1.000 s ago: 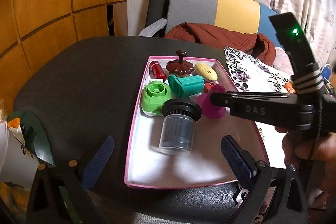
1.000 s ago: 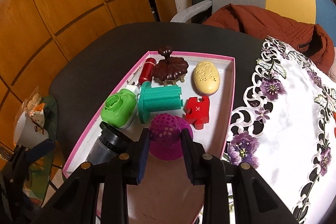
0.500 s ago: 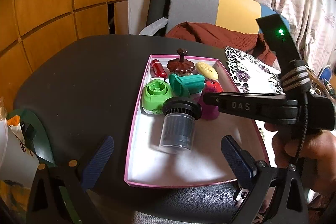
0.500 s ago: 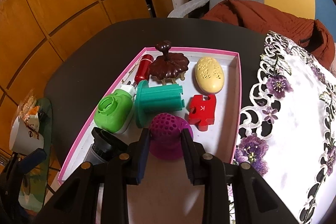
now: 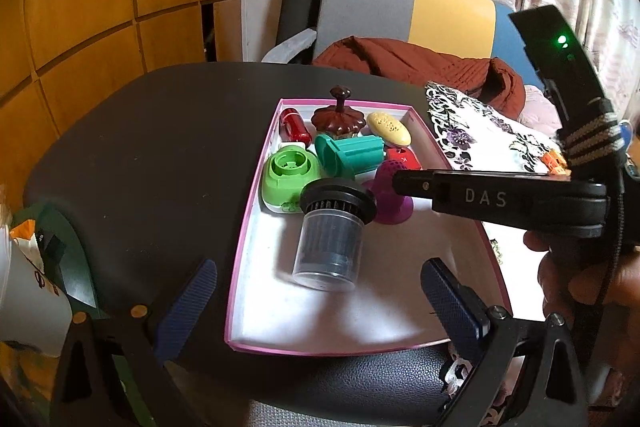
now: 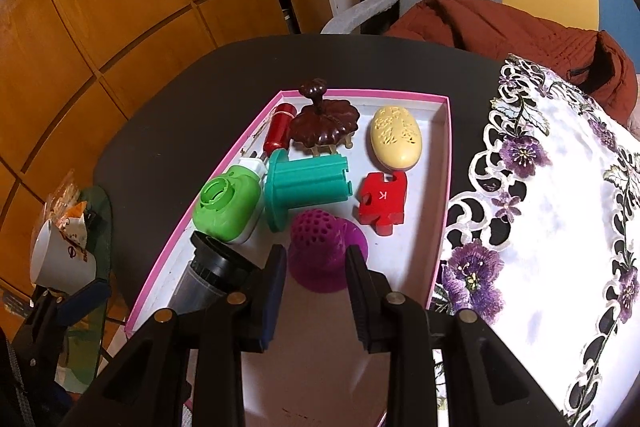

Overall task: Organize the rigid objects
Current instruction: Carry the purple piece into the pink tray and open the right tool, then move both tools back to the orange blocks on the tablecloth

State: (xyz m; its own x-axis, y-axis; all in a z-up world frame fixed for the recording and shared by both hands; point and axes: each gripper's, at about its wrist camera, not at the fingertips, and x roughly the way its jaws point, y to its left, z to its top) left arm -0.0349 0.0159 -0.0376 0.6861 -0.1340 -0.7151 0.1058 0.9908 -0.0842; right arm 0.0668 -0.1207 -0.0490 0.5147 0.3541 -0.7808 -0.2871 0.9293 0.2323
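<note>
A pink-rimmed white box (image 5: 256, 211) (image 6: 438, 227) on the black table holds several rigid objects. A purple perforated cone (image 6: 320, 247) (image 5: 390, 195) stands in the box. My right gripper (image 6: 316, 263) is open, its pads a little apart from the cone's sides, and reaches in from the right in the left wrist view (image 5: 400, 181). A dark jar with a black lid (image 5: 332, 231) (image 6: 212, 275) lies beside it. My left gripper (image 5: 316, 291) is open and empty above the box's near end.
The box also holds a green case (image 6: 226, 205), a teal flanged piece (image 6: 308, 183), a red puzzle piece (image 6: 382, 201), a cream oval (image 6: 396, 139), a brown lid (image 6: 324, 119) and a red cylinder (image 6: 280, 127). An embroidered cloth (image 6: 560, 207) lies right; a cup (image 6: 60, 255) left.
My right gripper has opened and let go of the purple cone, which now stands free in the box. The left gripper has barely moved.
</note>
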